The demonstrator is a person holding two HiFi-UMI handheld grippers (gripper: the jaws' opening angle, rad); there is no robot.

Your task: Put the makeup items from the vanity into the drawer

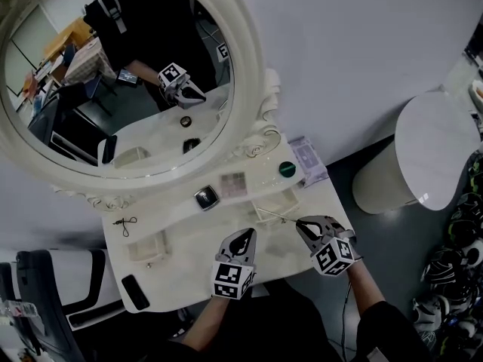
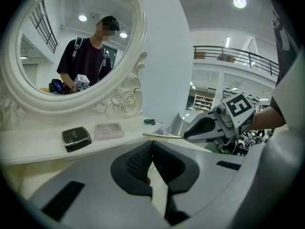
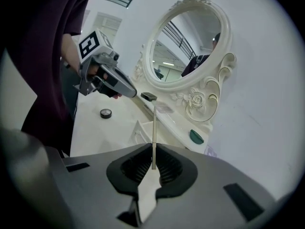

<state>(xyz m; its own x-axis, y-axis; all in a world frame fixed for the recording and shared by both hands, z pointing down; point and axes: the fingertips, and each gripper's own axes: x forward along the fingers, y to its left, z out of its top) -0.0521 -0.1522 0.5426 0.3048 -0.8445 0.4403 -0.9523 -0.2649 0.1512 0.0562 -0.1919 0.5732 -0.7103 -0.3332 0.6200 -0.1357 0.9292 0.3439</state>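
Right gripper (image 1: 302, 223) is clamped on a thin stick (image 1: 281, 216) that points toward 9 o'clock over the open drawer (image 1: 294, 197), probably to drop it in; left gripper (image 1: 243, 236) has its jaws together, apparently empty; the compact (image 1: 206, 197) lies at its 11 o'clock.

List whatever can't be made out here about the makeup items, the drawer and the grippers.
Stick clamped in the right gripper: too thin in every view to say which makeup item it is.
Drawer: head view too small, and in the right gripper view its front wall hides the inside.
Black compact: lid print too small, left gripper view.
Pinkish speck below the shut left gripper: mostly hidden by the jaws.
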